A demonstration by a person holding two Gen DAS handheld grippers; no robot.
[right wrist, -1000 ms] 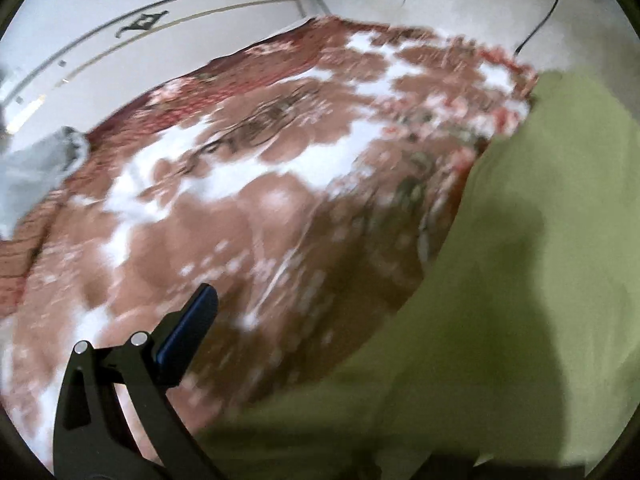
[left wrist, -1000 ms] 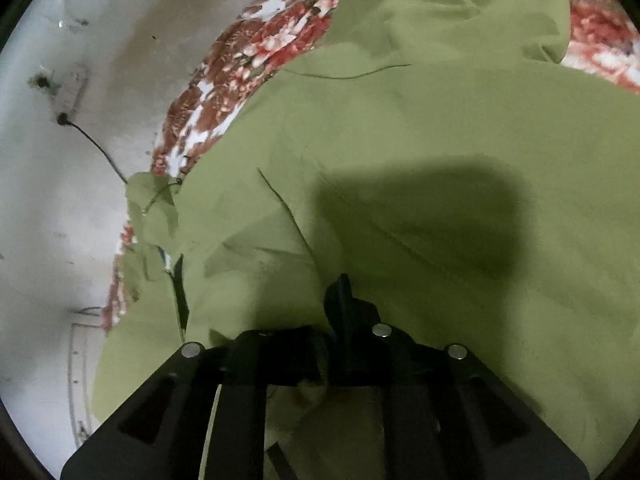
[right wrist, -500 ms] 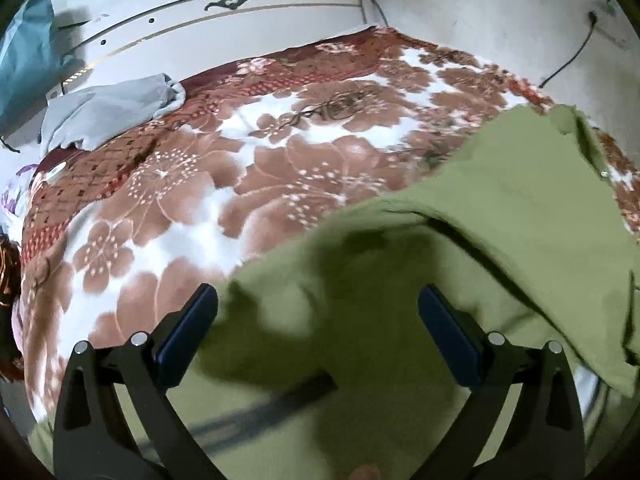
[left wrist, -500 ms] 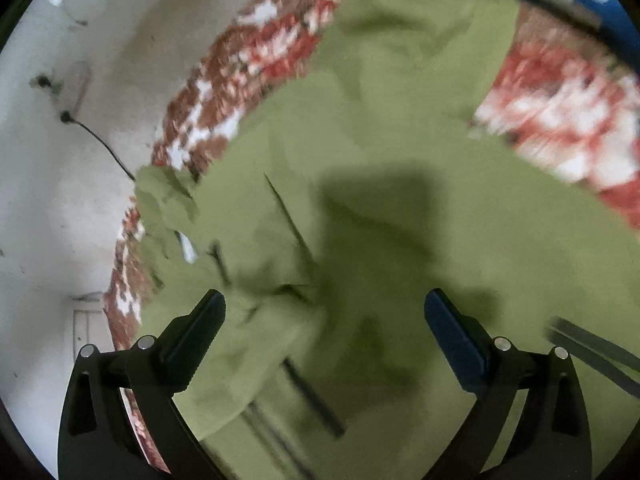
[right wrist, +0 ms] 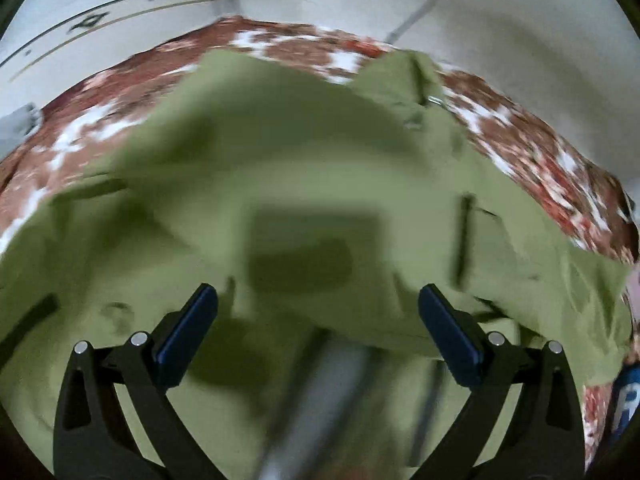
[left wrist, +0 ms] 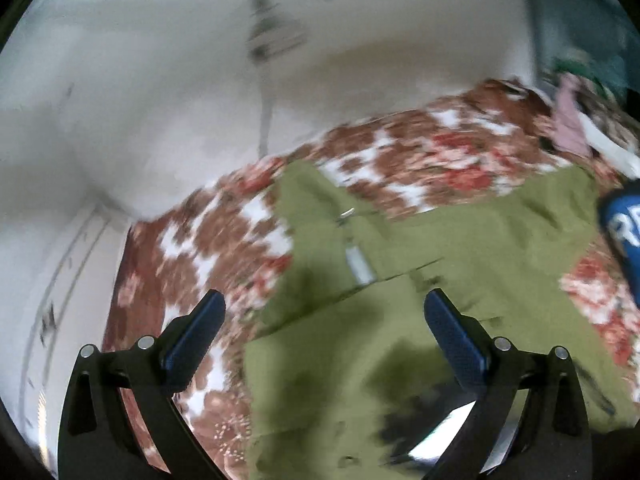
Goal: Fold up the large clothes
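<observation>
An olive-green garment [left wrist: 460, 256] lies spread and partly folded over on a red-brown floral blanket [left wrist: 208, 248]. It fills most of the right wrist view [right wrist: 280, 168]. My left gripper [left wrist: 324, 320] is open and empty, above the garment's left edge. My right gripper [right wrist: 318, 312] is open and empty, above the middle of the garment. Both views are blurred by motion.
A white wall [left wrist: 160, 80] with a cable runs behind the bed. A white headboard [right wrist: 100, 20] stands at the far left. A blue object with white letters [left wrist: 624, 236] lies at the garment's right edge. Other clothes [left wrist: 572, 120] lie at the far right.
My left gripper was shut on the green cloth a second ago, then opened and let it go. Both grippers have pulled back and swung, and the garment now lies on the blanket.
</observation>
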